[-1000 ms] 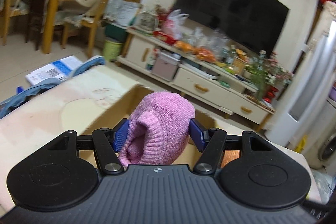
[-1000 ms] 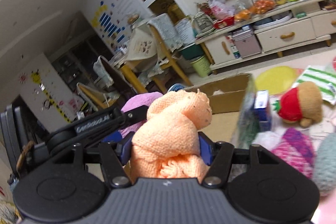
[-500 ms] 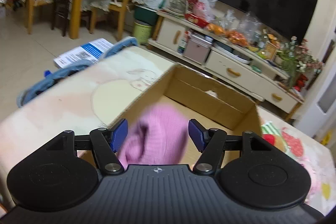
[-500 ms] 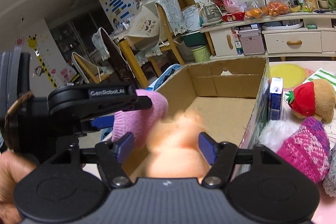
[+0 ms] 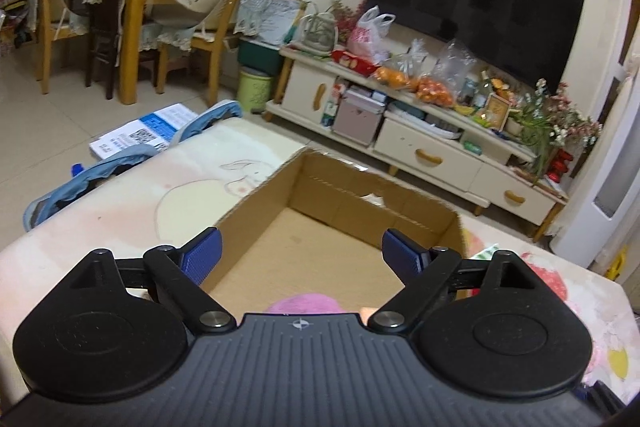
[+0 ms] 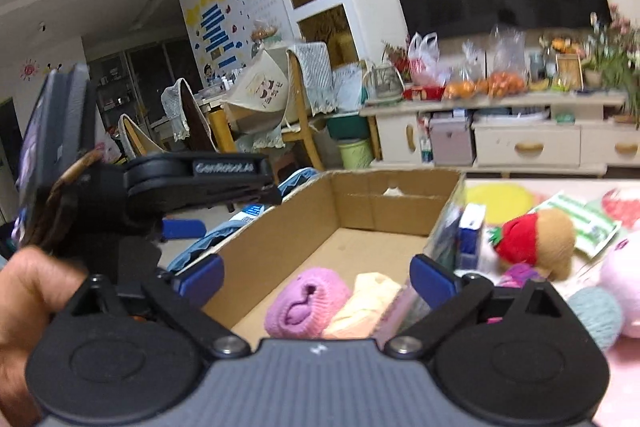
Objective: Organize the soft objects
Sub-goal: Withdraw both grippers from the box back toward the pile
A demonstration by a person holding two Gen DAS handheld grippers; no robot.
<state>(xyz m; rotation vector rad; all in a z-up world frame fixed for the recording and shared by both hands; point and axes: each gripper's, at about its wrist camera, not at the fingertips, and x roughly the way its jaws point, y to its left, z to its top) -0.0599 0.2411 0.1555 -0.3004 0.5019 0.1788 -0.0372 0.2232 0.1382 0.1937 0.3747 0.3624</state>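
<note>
Left gripper (image 5: 301, 253): jaws opening, spread wide, nothing between the blue pads; it hangs over the near end of the cardboard box (image 5: 372, 201).
Right gripper (image 6: 316, 275): jaws opening, also spread wide and gripping nothing; it points into the same box from its near end.
Pink knit roll (image 6: 306, 303): lying on the box floor at the near end, below and between the right gripper's fingers, touching neither pad. In the left wrist view only its top (image 5: 306, 304) shows, just beyond the gripper body.
Peach cloth (image 6: 370, 303): on the box floor, right of the pink knit roll and touching it, blurred.
Person's hand (image 6: 30, 303): holds the left gripper's handle, at the left of the right wrist view.
Outside the box, right: strawberry plush (image 6: 536, 241), teal yarn ball (image 6: 596, 315), on the patterned table cover (image 5: 120, 195).
Far background: TV stand (image 5: 428, 151), dining chairs.
</note>
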